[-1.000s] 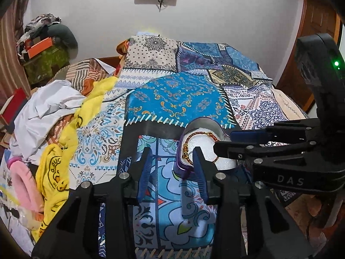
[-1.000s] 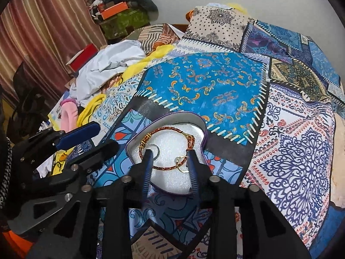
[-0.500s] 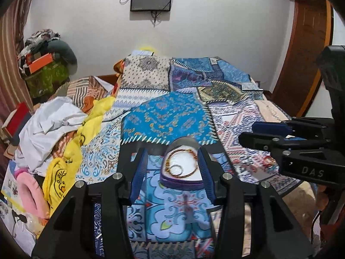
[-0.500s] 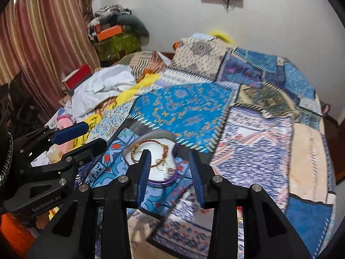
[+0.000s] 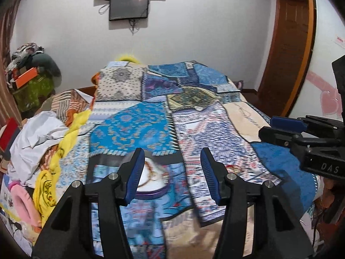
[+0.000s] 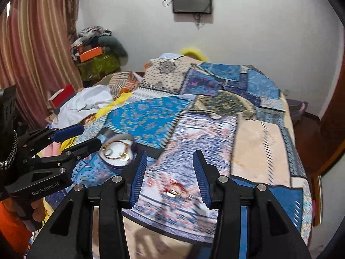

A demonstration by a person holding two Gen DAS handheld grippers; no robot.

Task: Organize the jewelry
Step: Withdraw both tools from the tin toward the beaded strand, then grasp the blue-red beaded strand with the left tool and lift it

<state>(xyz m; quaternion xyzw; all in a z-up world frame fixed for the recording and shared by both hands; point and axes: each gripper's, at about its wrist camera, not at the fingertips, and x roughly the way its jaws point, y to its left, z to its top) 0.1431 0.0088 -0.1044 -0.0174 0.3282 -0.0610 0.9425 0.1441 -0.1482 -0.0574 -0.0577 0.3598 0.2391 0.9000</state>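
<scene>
A purple-rimmed jewelry box (image 5: 153, 181) with a white lining lies on the patterned bedspread and holds a beaded necklace (image 6: 112, 151) and gold rings. It also shows in the right wrist view (image 6: 117, 153). My left gripper (image 5: 171, 176) is open and empty, raised above the bed, with the box beside its left finger. My right gripper (image 6: 170, 176) is open and empty above a loose gold piece with red thread (image 6: 173, 191) on the bedspread. That piece shows faintly in the left wrist view (image 5: 231, 168).
The bed's patchwork spread (image 5: 138, 129) fills the view. A pile of white and yellow clothes (image 5: 43, 133) lies along the left side, with a pink item (image 5: 20, 202). A wooden door (image 5: 286, 49) stands at right, a wall screen (image 5: 129, 7) behind, curtains (image 6: 32, 47) at left.
Both grippers have pulled back and risen from the box, and their fingers have opened wider. The box now looks smaller and sits left of the right gripper.
</scene>
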